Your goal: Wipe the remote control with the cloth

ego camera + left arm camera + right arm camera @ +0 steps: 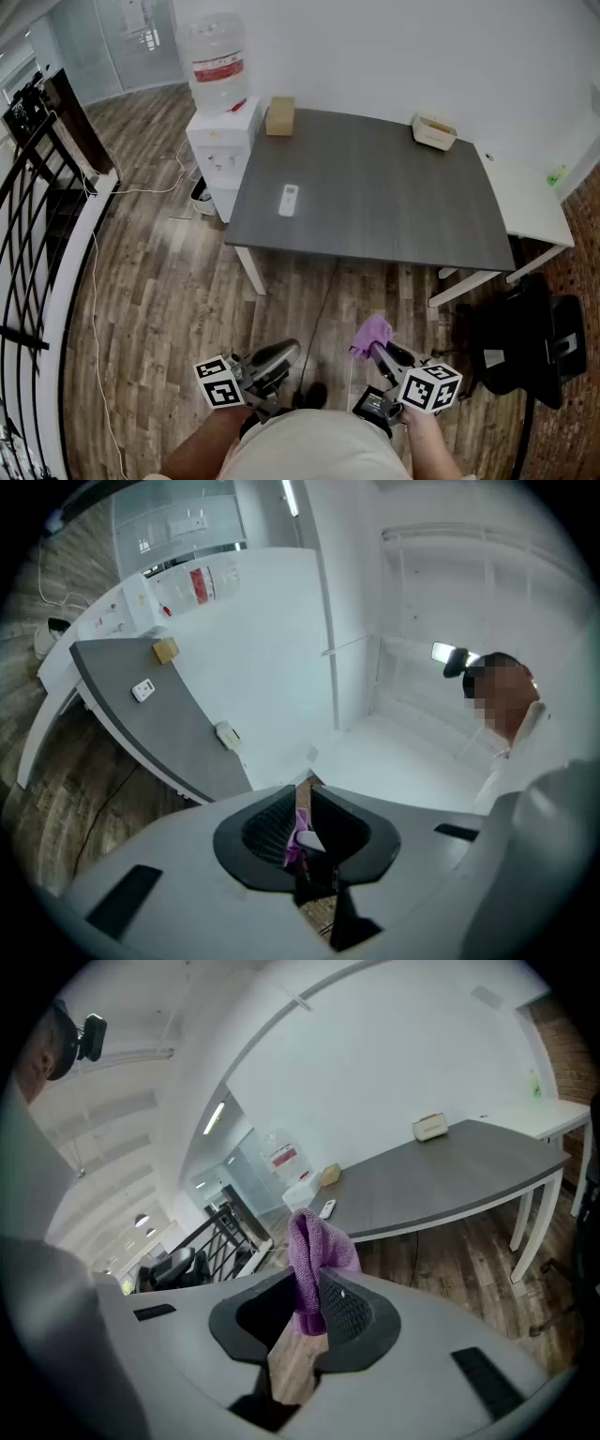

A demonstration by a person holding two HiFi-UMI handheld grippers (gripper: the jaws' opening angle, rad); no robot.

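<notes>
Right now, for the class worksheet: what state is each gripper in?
Left gripper: shut, holding nothing.
Right gripper: shut on the cloth.

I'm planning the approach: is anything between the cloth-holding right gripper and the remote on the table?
Nothing visible blocks it. The right gripper, shut on the purple cloth, faces only open floor and grey tabletop before the remote.
</notes>
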